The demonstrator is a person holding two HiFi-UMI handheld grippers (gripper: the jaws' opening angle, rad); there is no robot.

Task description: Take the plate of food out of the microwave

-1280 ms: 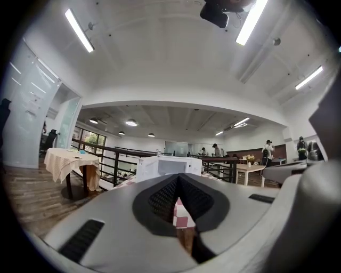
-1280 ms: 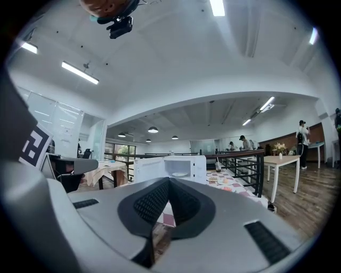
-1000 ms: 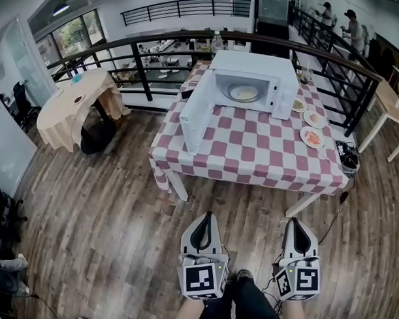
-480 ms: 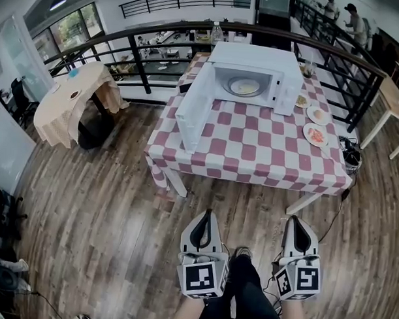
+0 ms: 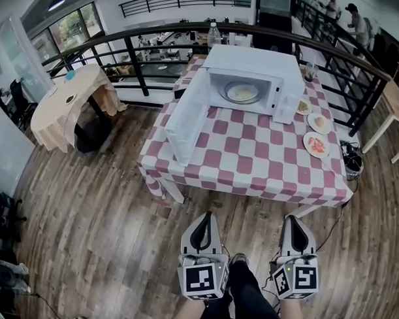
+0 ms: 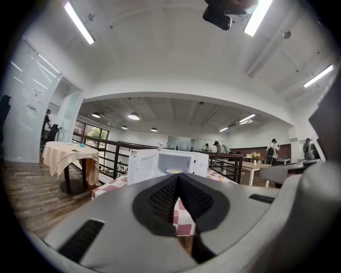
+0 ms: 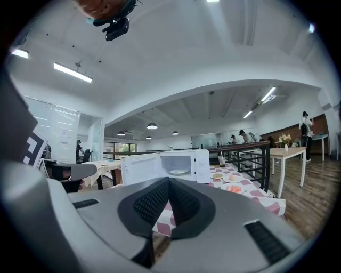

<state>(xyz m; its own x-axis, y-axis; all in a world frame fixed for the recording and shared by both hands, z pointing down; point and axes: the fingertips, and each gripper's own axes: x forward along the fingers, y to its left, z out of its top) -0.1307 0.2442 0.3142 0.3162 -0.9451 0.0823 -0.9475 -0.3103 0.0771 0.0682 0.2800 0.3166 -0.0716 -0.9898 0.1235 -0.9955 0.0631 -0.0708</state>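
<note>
A white microwave [image 5: 252, 64] stands at the far side of a table with a red-and-white checked cloth [image 5: 252, 157]. Its door [image 5: 186, 116] hangs wide open to the left. Inside sits a plate of pale food [image 5: 241, 93], also seen as the plate [image 7: 178, 172] and the plate [image 6: 173, 171] in the gripper views. My left gripper [image 5: 204, 217] and right gripper [image 5: 294, 222] are held side by side over the wooden floor, short of the table's near edge. Both are shut with nothing between the jaws.
Three plates of food [image 5: 316, 144] and a glass [image 5: 310, 72] sit on the table right of the microwave. A black railing [image 5: 131, 52] runs behind the table. A round cloth-covered table [image 5: 67, 98] stands at the left. People stand far off at the back right [image 5: 351, 17].
The table and microwave have come nearer and lower in the head view. Both grippers keep the same shut pose in front of me.
</note>
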